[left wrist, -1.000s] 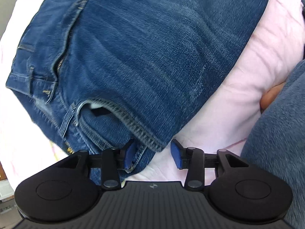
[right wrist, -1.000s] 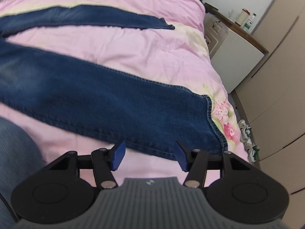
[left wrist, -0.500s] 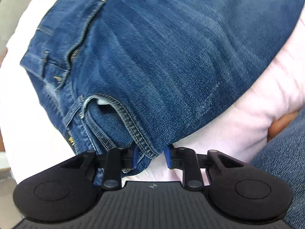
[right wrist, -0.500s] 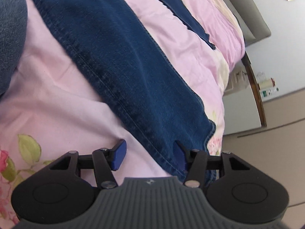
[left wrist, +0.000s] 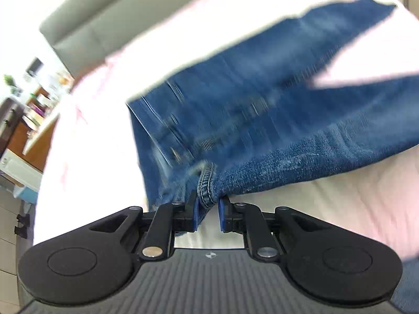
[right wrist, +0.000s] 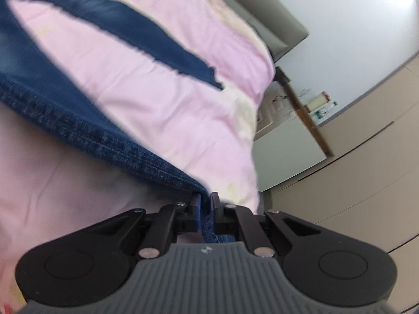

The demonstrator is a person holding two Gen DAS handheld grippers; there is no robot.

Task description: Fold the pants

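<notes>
Blue jeans [left wrist: 275, 120] lie spread on a pink bed cover [left wrist: 327, 204], blurred by motion. In the left wrist view, my left gripper [left wrist: 207, 204] has a stitched corner of the waist end pinched between its blue pads, with the jaws still closing and the denim raised off the cover. In the right wrist view, my right gripper [right wrist: 205, 198] is shut on the end of the near pant leg [right wrist: 78, 120], and denim fills the narrow gap between its pads. The other leg [right wrist: 146, 41] lies flat farther up the bed cover [right wrist: 146, 96].
A grey headboard [right wrist: 264, 7] runs along the far side of the bed. A white nightstand [right wrist: 285, 144] with bottles stands beside the bed, against beige cabinet fronts [right wrist: 366, 170]. Cluttered shelves [left wrist: 34, 99] show at the left. A person's blue sleeve [left wrist: 408, 287] is at the lower right.
Left jaws narrowed onto the waist corner and rose with it, the view rolling. Right jaws went from open around the leg's edge to shut on its end.
</notes>
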